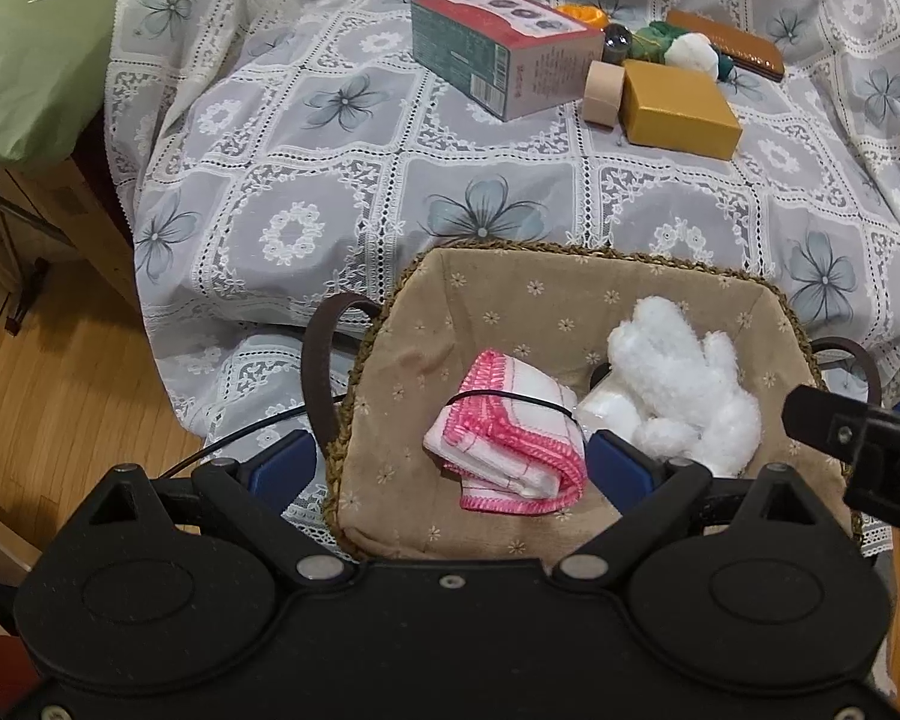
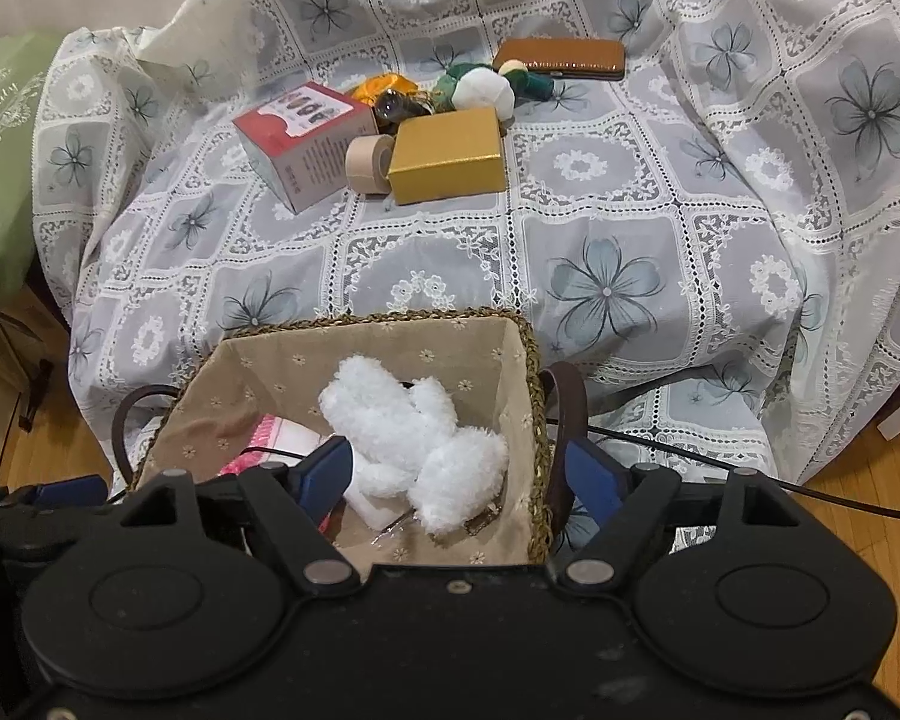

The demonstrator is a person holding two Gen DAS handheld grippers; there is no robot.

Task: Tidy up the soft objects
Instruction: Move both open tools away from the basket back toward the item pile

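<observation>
A woven basket (image 1: 570,300) with a beige flowered liner stands at the front edge of the lace-covered seat. In it lie a folded white cloth with pink edging (image 1: 510,438) and a fluffy white plush (image 1: 684,384). My left gripper (image 1: 450,468) is open, straddling the basket's left rim above the cloth and touching nothing. In the right wrist view my right gripper (image 2: 459,474) is open over the basket (image 2: 360,354). The white plush (image 2: 414,438) lies loose between its fingers, and the right finger is outside the rim. A green and white soft toy (image 2: 486,90) lies at the back.
Behind the basket lie a red and green carton (image 1: 498,48), a gold box (image 1: 678,108), a tape roll (image 1: 603,93), a brown case (image 1: 726,42) and an orange item (image 1: 582,15). A green cushion (image 1: 30,48) sits at the left, over wooden floor (image 1: 60,360). Cables cross the basket.
</observation>
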